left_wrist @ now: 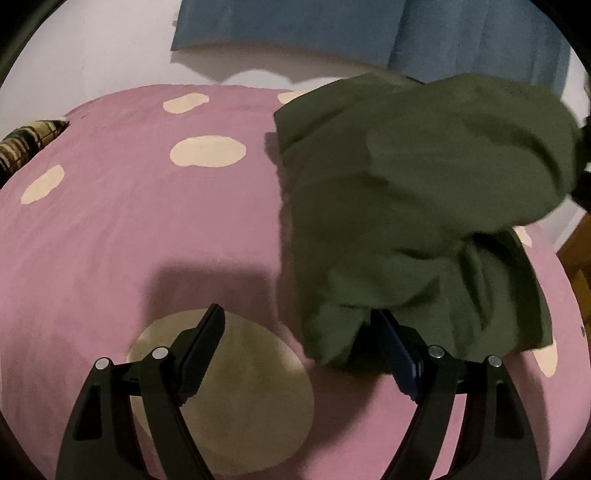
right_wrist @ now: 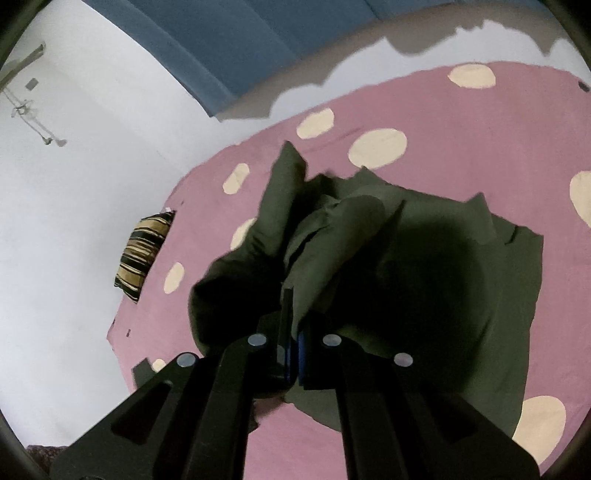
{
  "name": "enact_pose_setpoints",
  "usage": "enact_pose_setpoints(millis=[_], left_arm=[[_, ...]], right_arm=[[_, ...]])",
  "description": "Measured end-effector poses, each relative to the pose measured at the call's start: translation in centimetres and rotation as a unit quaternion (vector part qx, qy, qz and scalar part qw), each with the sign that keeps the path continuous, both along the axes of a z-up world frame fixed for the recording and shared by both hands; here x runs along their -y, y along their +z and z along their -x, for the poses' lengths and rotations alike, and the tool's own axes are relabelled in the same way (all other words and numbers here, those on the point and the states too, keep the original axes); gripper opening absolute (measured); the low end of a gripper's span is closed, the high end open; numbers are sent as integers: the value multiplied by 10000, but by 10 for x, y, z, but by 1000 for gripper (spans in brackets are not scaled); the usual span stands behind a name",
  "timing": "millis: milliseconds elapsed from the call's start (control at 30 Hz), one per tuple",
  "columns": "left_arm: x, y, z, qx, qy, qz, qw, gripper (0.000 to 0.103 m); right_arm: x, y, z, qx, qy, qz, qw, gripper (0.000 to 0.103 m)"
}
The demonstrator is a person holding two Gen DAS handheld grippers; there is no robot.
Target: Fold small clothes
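A dark olive-green garment [left_wrist: 417, 206] lies crumpled on a pink bedspread with cream dots [left_wrist: 110, 229]. In the left wrist view my left gripper [left_wrist: 299, 325] is open, low over the bedspread; its right finger touches the garment's near edge, its left finger is over a cream dot. In the right wrist view my right gripper [right_wrist: 291, 332] is shut on a bunched fold of the garment [right_wrist: 424, 266] and holds it lifted, with the rest spread below on the bedspread [right_wrist: 461, 122]. The right gripper shows as a dark shape at the left wrist view's right edge [left_wrist: 585, 170].
A striped brown and cream cushion [right_wrist: 142, 254] lies at the bed's edge; it also shows in the left wrist view [left_wrist: 26, 144]. A white wall [right_wrist: 74, 184] and a blue curtain [left_wrist: 332, 29] stand behind the bed. A wooden surface [left_wrist: 580, 266] shows at right.
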State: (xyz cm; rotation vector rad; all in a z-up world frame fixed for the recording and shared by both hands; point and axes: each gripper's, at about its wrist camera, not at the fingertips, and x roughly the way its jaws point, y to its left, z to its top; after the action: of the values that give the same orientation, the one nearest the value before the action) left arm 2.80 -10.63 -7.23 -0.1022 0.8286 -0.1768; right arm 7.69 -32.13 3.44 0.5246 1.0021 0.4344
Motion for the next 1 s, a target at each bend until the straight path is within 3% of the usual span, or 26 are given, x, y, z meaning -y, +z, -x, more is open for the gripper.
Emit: enact_pose_setpoints(millis=[267, 367, 533, 667, 733, 833, 867, 1000], left_arm=[[-10, 5, 10, 151, -143, 69, 9998, 81], [-12, 5, 9, 106, -188, 150, 9997, 81], [-11, 6, 7, 126, -349, 254, 9990, 81], [-9, 16, 16, 276, -685, 589, 9955, 81], [-9, 23, 21, 374, -917, 865, 9913, 81], [-5, 28, 24, 673, -926, 614, 9915, 81], [-4, 26, 20, 674, -867, 481, 9928, 81], [-8, 12, 5, 356, -784, 555, 9947, 83]], right_arm=[[25, -53, 14, -608, -430, 331, 9967, 1], [34, -57, 37, -392, -676, 225, 9967, 1], [46, -24, 71, 332, -958, 291, 9944, 0], [67, -48, 90, 215, -1301, 450, 9902, 0], [86, -78, 96, -61, -1531, 265, 9878, 0], [103, -120, 103, -324, -1669, -256, 9851, 0], [105, -126, 103, -329, -1688, -384, 9843, 0], [107, -131, 100, -335, -1641, -599, 9840, 2]])
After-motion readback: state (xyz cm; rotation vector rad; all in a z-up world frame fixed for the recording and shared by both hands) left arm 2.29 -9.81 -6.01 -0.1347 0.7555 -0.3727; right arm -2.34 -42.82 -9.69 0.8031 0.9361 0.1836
